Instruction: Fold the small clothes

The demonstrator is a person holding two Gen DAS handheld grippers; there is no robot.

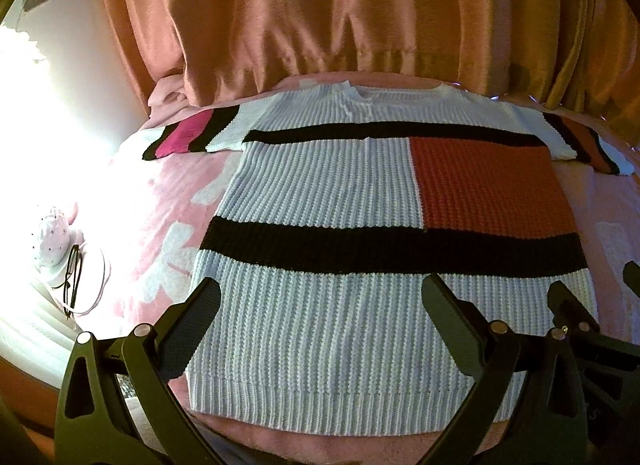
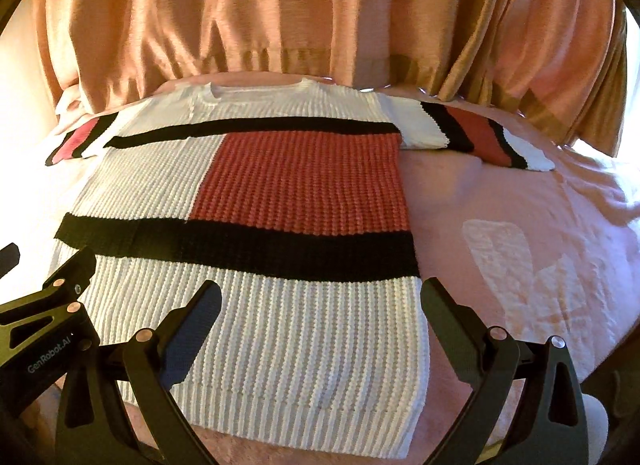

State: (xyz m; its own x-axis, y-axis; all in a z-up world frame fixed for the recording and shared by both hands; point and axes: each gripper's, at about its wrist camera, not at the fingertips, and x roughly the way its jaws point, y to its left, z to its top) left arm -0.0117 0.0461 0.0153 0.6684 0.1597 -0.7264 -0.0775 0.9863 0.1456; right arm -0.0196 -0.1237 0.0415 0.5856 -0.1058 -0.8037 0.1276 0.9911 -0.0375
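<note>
So there's a knit sweater [image 1: 384,225] lying flat and face up on a pink bedspread [image 1: 160,205], neck end toward the far side where an orange curtain [image 1: 320,17] hangs down to the bed. Both sleeves are spread straight out to the sides. It's mostly white ribbing with two black bands across the body and a red block between them on one side; the sleeves have black and red stripes too.

The left gripper [image 1: 320,297] hovers over the bottom hem area, fingers spread wide with nothing between them, the near left corner of the sweater sitting just by its left finger. The right gripper [image 2: 320,297] is the same deal, wide open and empty over the lower white part, with its right finger roughly at the sweater's right edge. Each one shows up at the edge of the other's camera, so they're close side by side.

Off to the left on the bed there's a white cap [image 1: 52,241] with a pair of glasses [image 1: 72,277] next to it, half washed out by bright light
</note>
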